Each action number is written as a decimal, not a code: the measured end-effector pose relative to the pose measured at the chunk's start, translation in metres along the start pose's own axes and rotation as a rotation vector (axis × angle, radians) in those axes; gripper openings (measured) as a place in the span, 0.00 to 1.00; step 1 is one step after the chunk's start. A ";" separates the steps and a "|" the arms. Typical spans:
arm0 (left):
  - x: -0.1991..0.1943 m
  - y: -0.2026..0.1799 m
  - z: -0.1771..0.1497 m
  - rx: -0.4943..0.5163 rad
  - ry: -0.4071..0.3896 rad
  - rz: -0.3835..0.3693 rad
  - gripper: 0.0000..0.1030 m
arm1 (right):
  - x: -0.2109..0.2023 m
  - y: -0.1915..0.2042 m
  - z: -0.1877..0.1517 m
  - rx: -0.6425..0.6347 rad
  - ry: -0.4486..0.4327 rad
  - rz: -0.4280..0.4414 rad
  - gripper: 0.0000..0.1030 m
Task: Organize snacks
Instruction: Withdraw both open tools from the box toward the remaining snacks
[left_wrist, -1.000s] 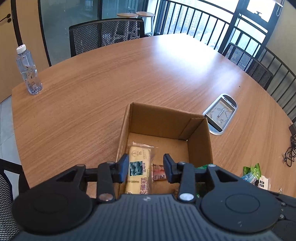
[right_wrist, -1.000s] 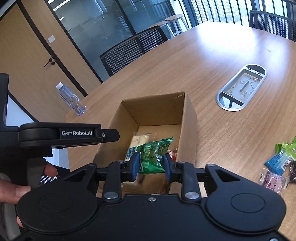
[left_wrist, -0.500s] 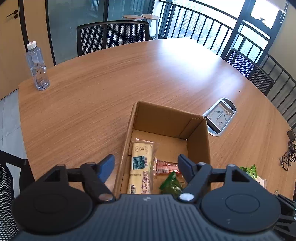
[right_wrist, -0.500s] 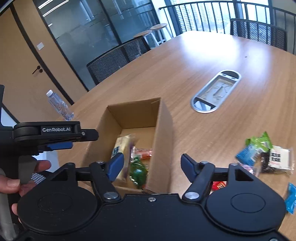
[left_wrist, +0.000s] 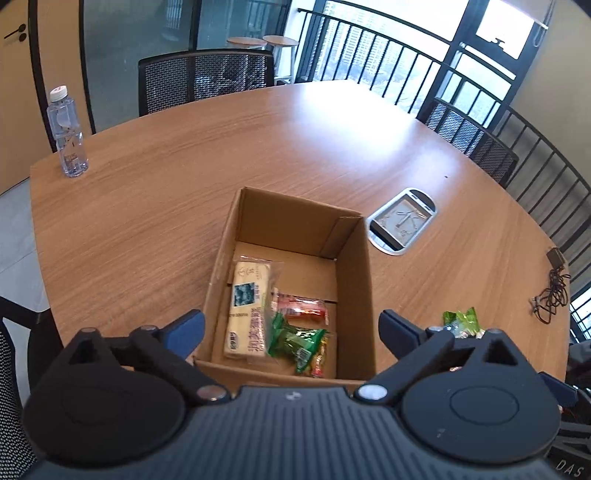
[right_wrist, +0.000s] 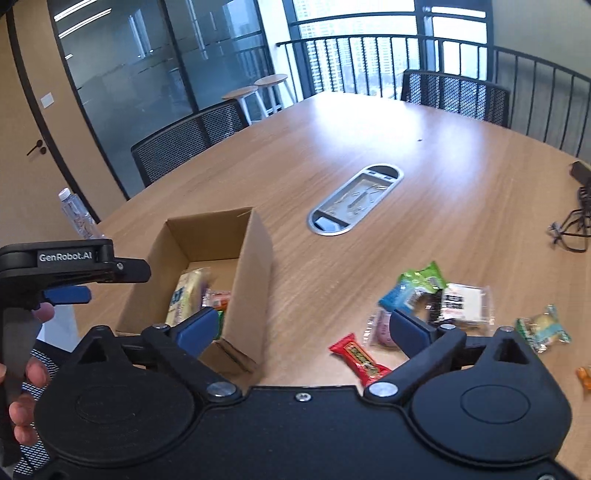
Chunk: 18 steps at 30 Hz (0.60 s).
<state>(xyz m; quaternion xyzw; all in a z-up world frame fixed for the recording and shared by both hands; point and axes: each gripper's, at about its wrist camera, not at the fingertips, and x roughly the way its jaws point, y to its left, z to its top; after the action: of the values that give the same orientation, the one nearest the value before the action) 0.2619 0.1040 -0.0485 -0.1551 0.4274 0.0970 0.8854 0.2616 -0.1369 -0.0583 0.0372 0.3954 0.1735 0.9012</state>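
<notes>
Wooden table (right_wrist: 369, 155) bears loose snacks: both grippers gape empty, and the red candy bar (right_wrist: 360, 357), light and crinkly, likely wants a mid-wrapper pinch

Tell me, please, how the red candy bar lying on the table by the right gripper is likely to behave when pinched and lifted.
The red candy bar looks small and flat, so probably light. Its glossy wrapper may slip between the fingers, and its crimped ends would likely crumple. Lying flat on the table, it probably slides rather than rolls if pushed.

Cardboard box (left_wrist: 354, 266) stands open-topped; its walls fence three packets (left_wrist: 295, 339).
</notes>
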 end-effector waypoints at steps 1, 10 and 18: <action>-0.002 -0.003 -0.002 0.005 -0.003 -0.008 1.00 | -0.004 -0.002 -0.002 0.003 -0.004 -0.014 0.98; -0.015 -0.039 -0.019 0.065 -0.017 -0.098 1.00 | -0.037 -0.031 -0.020 0.065 -0.036 -0.046 1.00; -0.021 -0.069 -0.032 0.125 -0.010 -0.161 1.00 | -0.061 -0.056 -0.033 0.127 -0.074 -0.122 1.00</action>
<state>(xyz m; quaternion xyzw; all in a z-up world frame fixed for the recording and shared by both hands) 0.2469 0.0273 -0.0370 -0.1328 0.4145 -0.0006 0.9003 0.2159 -0.2127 -0.0497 0.0765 0.3735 0.0915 0.9199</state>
